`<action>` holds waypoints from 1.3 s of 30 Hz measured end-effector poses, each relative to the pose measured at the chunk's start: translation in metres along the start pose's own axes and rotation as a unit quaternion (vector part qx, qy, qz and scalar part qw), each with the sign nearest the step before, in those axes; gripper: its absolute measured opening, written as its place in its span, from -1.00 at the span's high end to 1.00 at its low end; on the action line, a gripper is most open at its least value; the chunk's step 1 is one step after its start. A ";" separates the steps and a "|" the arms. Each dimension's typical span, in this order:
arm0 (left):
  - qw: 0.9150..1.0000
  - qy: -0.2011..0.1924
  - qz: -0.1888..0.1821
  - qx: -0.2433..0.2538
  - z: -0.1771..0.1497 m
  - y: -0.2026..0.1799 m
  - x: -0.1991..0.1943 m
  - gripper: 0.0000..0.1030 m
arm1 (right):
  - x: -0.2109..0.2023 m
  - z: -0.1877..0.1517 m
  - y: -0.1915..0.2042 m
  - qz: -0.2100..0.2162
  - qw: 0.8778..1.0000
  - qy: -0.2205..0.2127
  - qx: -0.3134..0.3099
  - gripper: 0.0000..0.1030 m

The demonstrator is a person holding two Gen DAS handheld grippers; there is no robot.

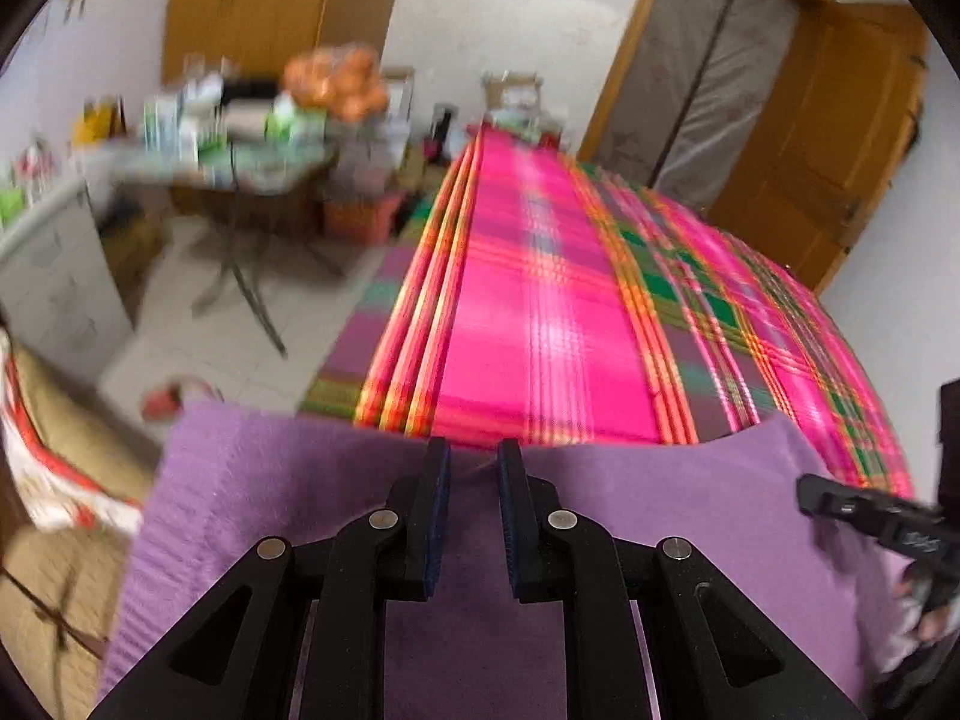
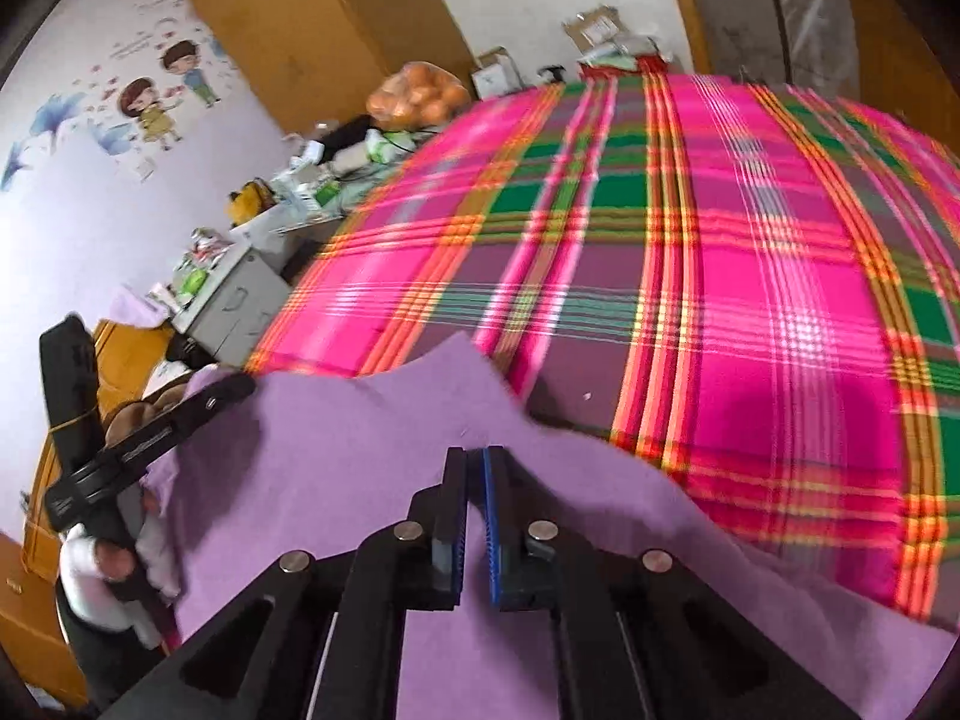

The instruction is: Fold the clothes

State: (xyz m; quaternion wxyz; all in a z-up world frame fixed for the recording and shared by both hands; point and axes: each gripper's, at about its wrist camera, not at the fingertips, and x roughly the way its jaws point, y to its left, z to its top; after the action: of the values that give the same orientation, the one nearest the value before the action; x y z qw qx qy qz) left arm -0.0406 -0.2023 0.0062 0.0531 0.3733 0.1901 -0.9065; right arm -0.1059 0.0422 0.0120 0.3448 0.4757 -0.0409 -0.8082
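Note:
A purple garment [image 1: 288,480] [image 2: 360,450] is spread at the near edge of a bed covered by a pink and green plaid sheet [image 1: 540,300] [image 2: 750,312]. My left gripper [image 1: 473,462] is shut on a thick fold of the garment, which bunches up between its pads. The right wrist view shows the left gripper [image 2: 240,385] at the garment's left edge, with a person's hand [image 2: 114,558] on its handle. My right gripper [image 2: 475,456] has its jaws pressed together on the garment's cloth. The left wrist view has the right gripper [image 1: 807,489] at the garment's right side.
Left of the bed stand a cluttered folding table [image 1: 240,150], a white drawer cabinet [image 2: 234,300] and a bag of orange things [image 2: 420,93]. A wooden door [image 1: 840,138] and a wardrobe [image 1: 252,6] line the far walls. Boxes sit past the bed's far end.

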 end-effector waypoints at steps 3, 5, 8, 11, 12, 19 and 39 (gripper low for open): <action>1.000 0.002 -0.021 -0.019 0.002 0.008 0.002 0.69 | 0.003 0.005 -0.009 0.004 1.000 -0.020 0.024 1.00; 0.999 0.003 -0.036 -0.031 0.003 0.013 0.002 0.69 | 0.005 0.005 -0.020 0.016 0.998 -0.033 0.043 1.00; 0.997 -0.002 -0.056 -0.052 0.004 0.021 0.001 0.68 | 0.005 0.005 -0.044 0.063 0.992 -0.038 0.100 1.00; 0.996 -0.034 -0.054 -0.060 0.000 0.030 -0.020 0.68 | 0.003 0.003 -0.058 0.081 0.987 -0.042 0.132 1.00; 0.996 -0.044 -0.052 -0.063 -0.001 0.035 -0.026 0.68 | 0.000 0.002 -0.060 0.083 0.986 -0.044 0.139 1.00; 0.992 -0.088 -0.047 -0.080 -0.035 0.060 -0.075 0.68 | -0.037 -0.020 -0.030 0.086 0.993 -0.033 0.073 0.90; 0.999 -0.014 0.036 -0.026 0.007 0.071 -0.034 0.19 | -0.030 -0.038 -0.060 0.087 0.992 -0.036 0.087 0.94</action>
State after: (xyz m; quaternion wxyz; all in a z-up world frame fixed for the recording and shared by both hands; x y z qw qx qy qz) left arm -0.0046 -0.2719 0.0128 0.0983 0.3657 0.1994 -0.9038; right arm -0.0973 0.1156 -0.0101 0.3695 0.4689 -0.1645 -0.7852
